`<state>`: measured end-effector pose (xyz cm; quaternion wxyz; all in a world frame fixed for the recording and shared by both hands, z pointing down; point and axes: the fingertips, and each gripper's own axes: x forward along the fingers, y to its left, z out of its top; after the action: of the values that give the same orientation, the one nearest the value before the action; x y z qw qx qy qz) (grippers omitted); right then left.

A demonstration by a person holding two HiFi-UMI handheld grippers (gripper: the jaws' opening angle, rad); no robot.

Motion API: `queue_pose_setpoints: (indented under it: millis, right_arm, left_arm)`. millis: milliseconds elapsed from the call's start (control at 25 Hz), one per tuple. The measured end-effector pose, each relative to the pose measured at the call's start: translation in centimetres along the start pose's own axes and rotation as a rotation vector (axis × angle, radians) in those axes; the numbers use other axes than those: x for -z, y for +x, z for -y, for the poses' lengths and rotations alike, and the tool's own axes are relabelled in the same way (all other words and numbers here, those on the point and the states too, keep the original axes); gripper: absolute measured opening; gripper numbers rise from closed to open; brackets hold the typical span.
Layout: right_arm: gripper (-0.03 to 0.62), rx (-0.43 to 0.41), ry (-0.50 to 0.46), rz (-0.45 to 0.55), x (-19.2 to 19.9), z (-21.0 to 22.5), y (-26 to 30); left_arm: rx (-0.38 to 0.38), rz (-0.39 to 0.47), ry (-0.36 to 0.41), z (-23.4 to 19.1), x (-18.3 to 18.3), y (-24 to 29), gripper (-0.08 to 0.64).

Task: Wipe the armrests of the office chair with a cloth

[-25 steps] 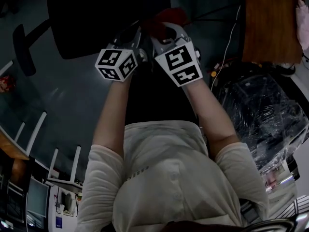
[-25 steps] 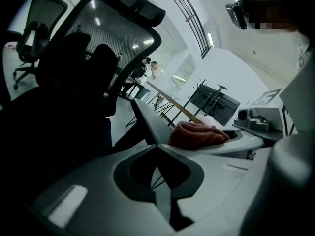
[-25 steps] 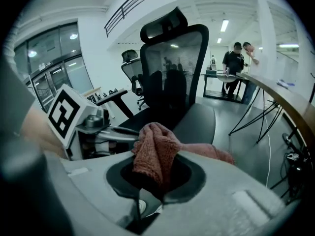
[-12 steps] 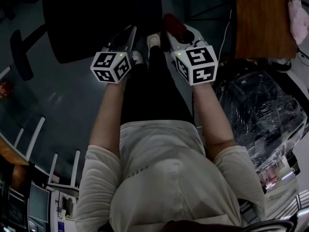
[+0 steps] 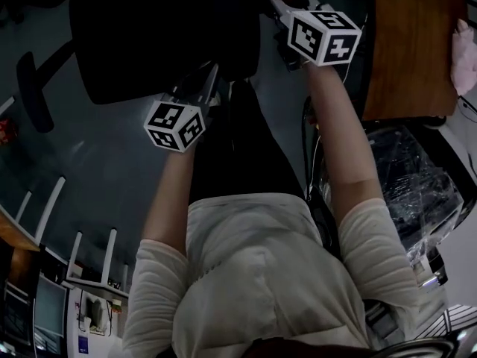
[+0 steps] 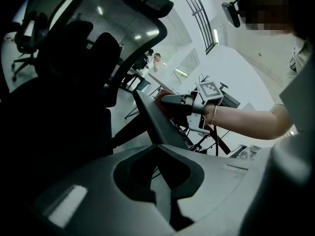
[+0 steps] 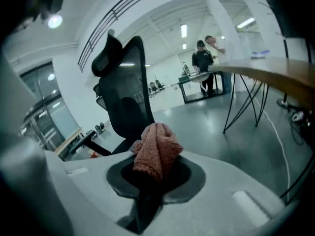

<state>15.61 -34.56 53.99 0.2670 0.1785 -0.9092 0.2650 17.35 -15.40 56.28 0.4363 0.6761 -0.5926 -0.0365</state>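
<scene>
Cloth: the pink-brown cloth [image 7: 156, 149] is pinched as a bunch by the right tool [image 6: 168, 103], whose jaws are pressed onto it. It is held at the far end of the nearer armrest [image 6: 150, 119] of the office chair [image 5: 149, 28] and appears to touch it.
Left tool: the left tool [image 5: 209, 79] is seen with its jaws pressed together and nothing between them, just beside the near end of the same armrest.
Other armrest: the second armrest [image 5: 33, 80] is well apart, on the opposite side of the seat, and is judged as not yet reached.
Risk, cloth: only a small part is gripped, so the bunch can be pulled out when it is rubbed along the armrest.
Risk, scraping: if the bunch is pushed aside, the hard jaw tips can be dragged over the pad.
Risk, chair: the chair is held by nothing, so it can be turned or rolled by the pressure, toward the wooden counter [image 5: 414, 43].
Hidden: the contact of cloth and armrest is cut off at the top edge of the head view and is not shown in the right gripper view. Whether the left tool touches the armrest cannot be told. The chair base is not seen, and dark parts are hard to read.
</scene>
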Motion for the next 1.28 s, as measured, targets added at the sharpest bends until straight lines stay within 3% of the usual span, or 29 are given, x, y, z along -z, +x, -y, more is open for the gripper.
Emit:
queue_pose_setpoints:
  millis: [80, 160, 440, 640, 1040, 1120, 1280]
  right_arm:
    - [0.049, -0.033, 0.137, -0.008, 0.1, 0.3, 1.6]
    - [0.049, -0.065, 0.203, -0.015, 0.2, 0.3, 2.7]
    - [0.048, -0.148, 0.235, -0.027, 1.0, -0.8, 1.4]
    - [0.049, -0.144, 0.215, -0.025, 2.2, -2.0, -0.6]
    - [0.049, -0.119, 0.303, -0.029, 8.7, -5.4, -6.6]
    - [0.049, -0.114, 0.332, -0.026, 10.1, -6.0, -7.8]
    - [0.049, -0.089, 0.362, -0.013, 12.3, -6.8, -9.3]
  left_arm:
    - [-0.001, -0.004, -0.001, -0.2, -0.1, 0.1, 0.006]
    - [-0.005, -0.008, -0.007, -0.4, -0.1, 0.2, 0.006]
    - [-0.057, -0.016, 0.000, -0.6, -0.1, 0.3, 0.005]
    - [-0.058, -0.034, 0.016, -0.7, -0.1, 0.3, 0.005]
    - [-0.096, -0.012, 0.021, -1.1, -0.3, 0.2, 0.005]
    - [-0.093, -0.030, 0.010, -1.0, -0.3, 0.3, 0.005]
    - [-0.080, -0.078, 0.061, -0.7, 0.0, 0.6, 0.005]
